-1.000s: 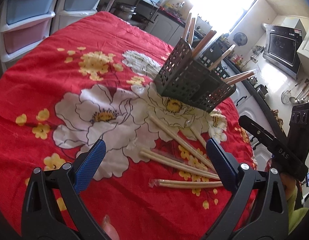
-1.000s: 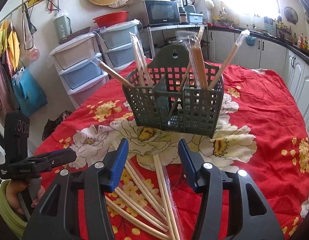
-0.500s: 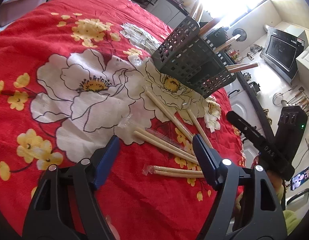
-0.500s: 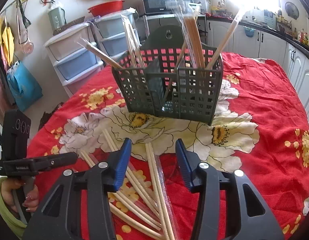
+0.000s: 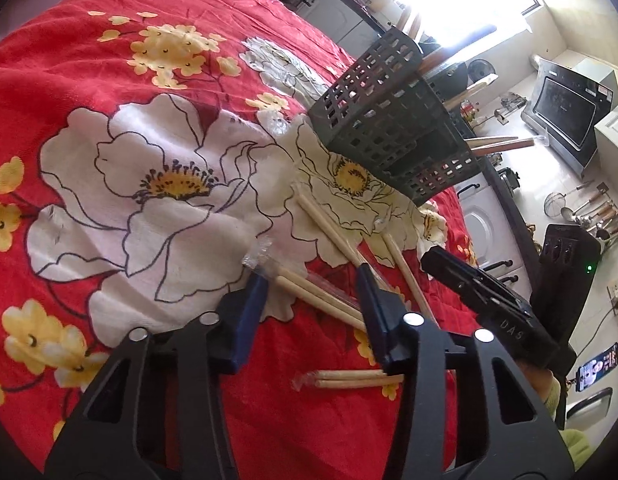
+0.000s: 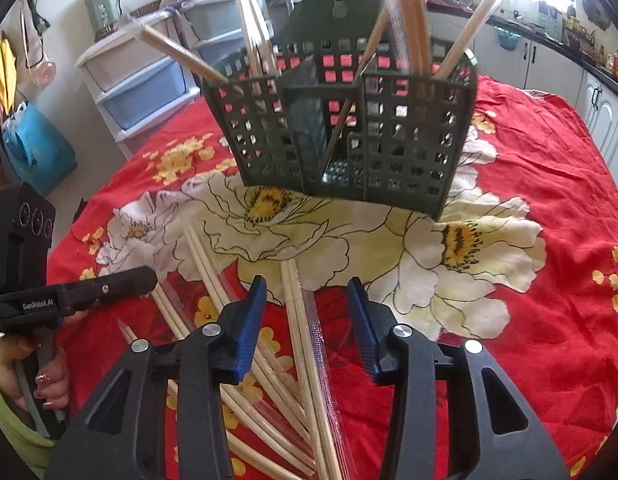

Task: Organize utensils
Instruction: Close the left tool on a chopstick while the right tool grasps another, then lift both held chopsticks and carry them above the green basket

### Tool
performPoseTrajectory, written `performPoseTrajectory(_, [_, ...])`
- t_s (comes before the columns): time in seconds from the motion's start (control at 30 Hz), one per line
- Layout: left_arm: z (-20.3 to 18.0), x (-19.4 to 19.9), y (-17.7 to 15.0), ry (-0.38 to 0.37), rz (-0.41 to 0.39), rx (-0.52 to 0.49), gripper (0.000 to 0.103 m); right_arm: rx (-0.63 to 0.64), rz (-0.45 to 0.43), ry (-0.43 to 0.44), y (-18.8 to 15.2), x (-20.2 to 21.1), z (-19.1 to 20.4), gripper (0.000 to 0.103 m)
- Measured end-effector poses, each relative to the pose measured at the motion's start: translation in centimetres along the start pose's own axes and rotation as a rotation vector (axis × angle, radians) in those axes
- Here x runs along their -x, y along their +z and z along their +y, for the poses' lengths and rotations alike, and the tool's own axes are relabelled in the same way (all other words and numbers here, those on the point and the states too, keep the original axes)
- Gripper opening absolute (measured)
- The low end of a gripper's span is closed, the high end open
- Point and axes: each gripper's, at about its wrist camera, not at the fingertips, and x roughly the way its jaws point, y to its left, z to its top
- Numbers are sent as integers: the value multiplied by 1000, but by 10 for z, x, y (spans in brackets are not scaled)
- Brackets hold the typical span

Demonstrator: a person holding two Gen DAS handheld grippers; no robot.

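- The left fingers (image 5: pixel 311 296) are being closed down to a narrow gap over a wrapped chopstick pair (image 5: pixel 309 288) on the worktop (image 5: pixel 89 92); the pair is lying between them, but no pad is seen pressing on it yet.
- The right fingers (image 6: pixel 307 308) are likewise being narrowed, with another wrapped pair (image 6: pixel 299 320) lying between them and not yet being gripped.
- The left pair is being crossed by the fingers at a slant: its long axis is running from its bagged end by the left pad down and right under the right pad.
- The right pair is lying lengthwise, pointing away towards the basket (image 6: pixel 349 132), so it is being straddled squarely.
- The basket, already being filled with chopsticks, is standing beyond both grippers; the right gripper is judged the nearer to it.
- More loose pairs are lying between the grippers.
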Motion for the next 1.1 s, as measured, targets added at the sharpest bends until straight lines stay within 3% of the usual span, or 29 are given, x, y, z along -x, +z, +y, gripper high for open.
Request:
performPoseTrajectory(0.17, [5, -1, 1, 2, -3, 11, 25, 9, 59, 16, 2, -18, 2, 33])
performPoseTrajectory(0.5, [11, -2, 4, -7, -2, 24, 16, 49, 94, -17, 6, -35, 6, 25])
performPoseTrajectory(0.7, [14, -4, 5, -21, -4, 40, 12, 65, 91, -18, 6, -37, 8, 8])
performPoseTrajectory(1.1, [18, 3, 11, -66, -33, 73, 8, 37, 28, 40, 10, -13, 8, 6])
